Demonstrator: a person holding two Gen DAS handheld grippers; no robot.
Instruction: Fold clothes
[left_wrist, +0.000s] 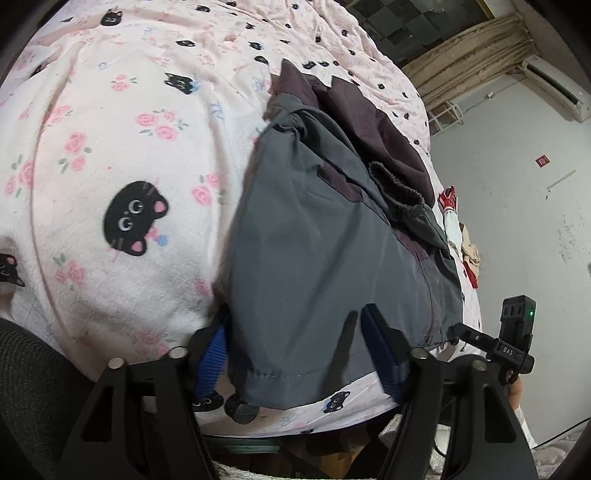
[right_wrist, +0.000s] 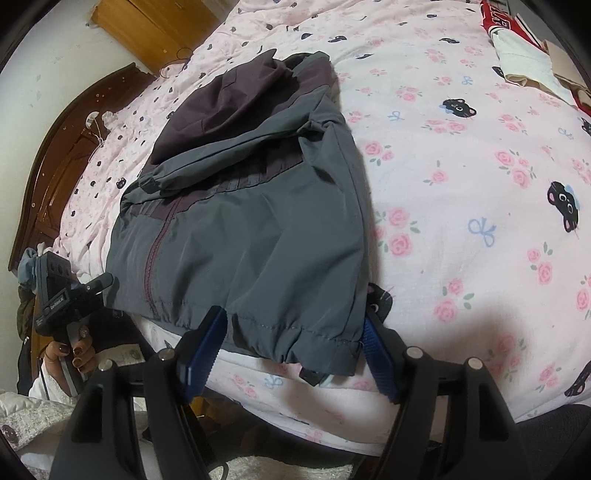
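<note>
A grey jacket (left_wrist: 306, 236) with dark purple panels and a hood lies folded on a bed with a pink cat-and-rose sheet (left_wrist: 122, 155). My left gripper (left_wrist: 295, 313) is open at the bed's near edge. Its blue-padded fingers (left_wrist: 211, 356) straddle the left part of the jacket's hem. In the right wrist view the same jacket (right_wrist: 251, 229) lies ahead, and my right gripper (right_wrist: 293, 314) is open, with its fingers (right_wrist: 378, 354) on either side of the hem's right corner. Each gripper shows at the edge of the other's view: the right one (left_wrist: 513, 339) and the left one (right_wrist: 62, 295).
Red, white and beige clothes (right_wrist: 524, 51) are piled at the far side of the bed. A dark wooden headboard (right_wrist: 55, 158) and a wooden cabinet (right_wrist: 147, 26) stand beyond. A hand (right_wrist: 74, 354) holds the left gripper's handle. An air conditioner (left_wrist: 554, 85) hangs on the wall.
</note>
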